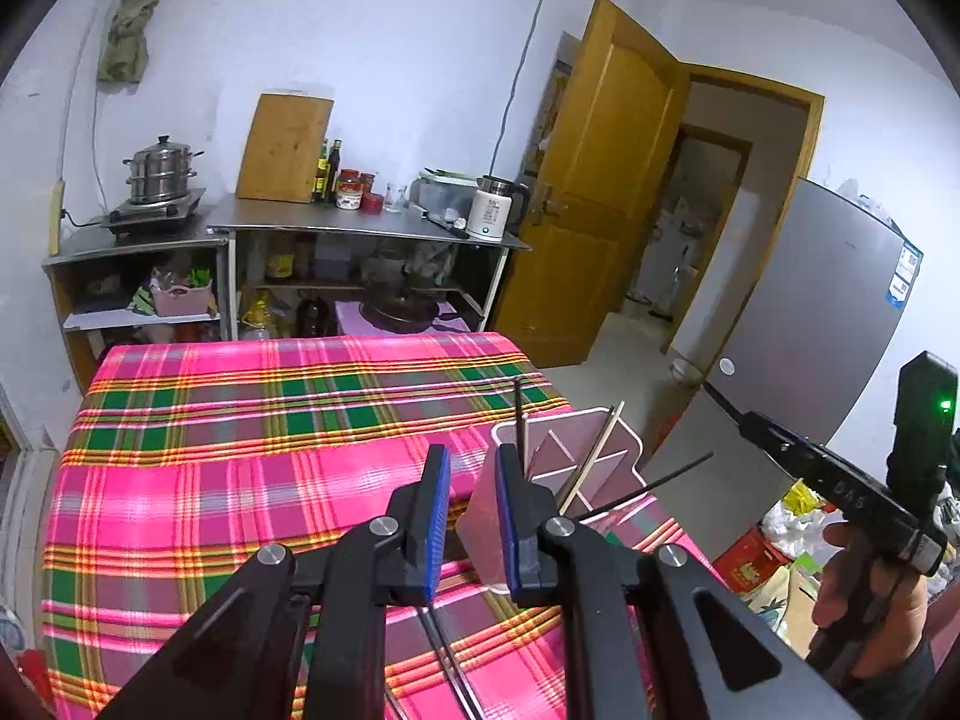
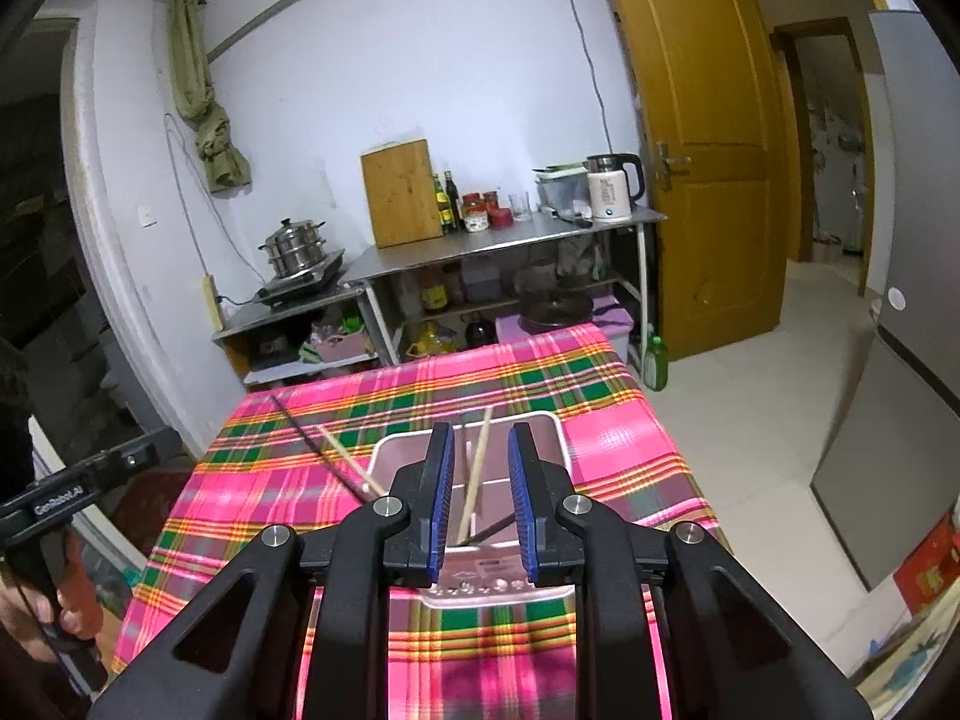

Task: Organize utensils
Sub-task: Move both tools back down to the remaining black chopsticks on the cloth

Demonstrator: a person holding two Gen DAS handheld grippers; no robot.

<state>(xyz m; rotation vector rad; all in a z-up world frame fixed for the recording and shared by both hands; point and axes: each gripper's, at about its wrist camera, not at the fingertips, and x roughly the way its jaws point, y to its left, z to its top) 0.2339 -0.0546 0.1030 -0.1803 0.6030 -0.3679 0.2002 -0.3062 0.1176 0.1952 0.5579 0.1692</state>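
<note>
A pink divided utensil holder stands on the plaid tablecloth near its right edge; it also shows in the right wrist view. A wooden chopstick and dark chopsticks stand in it. One dark chopstick sticks out sideways. My left gripper is open just left of the holder, over dark chopsticks lying below it. My right gripper is open above the holder. A dark chopstick and a wooden one lie on the cloth left of the holder.
A steel counter with a cutting board, bottles, kettle and steamer pot stands behind the table. A wooden door is open at right. A grey fridge stands right of the table.
</note>
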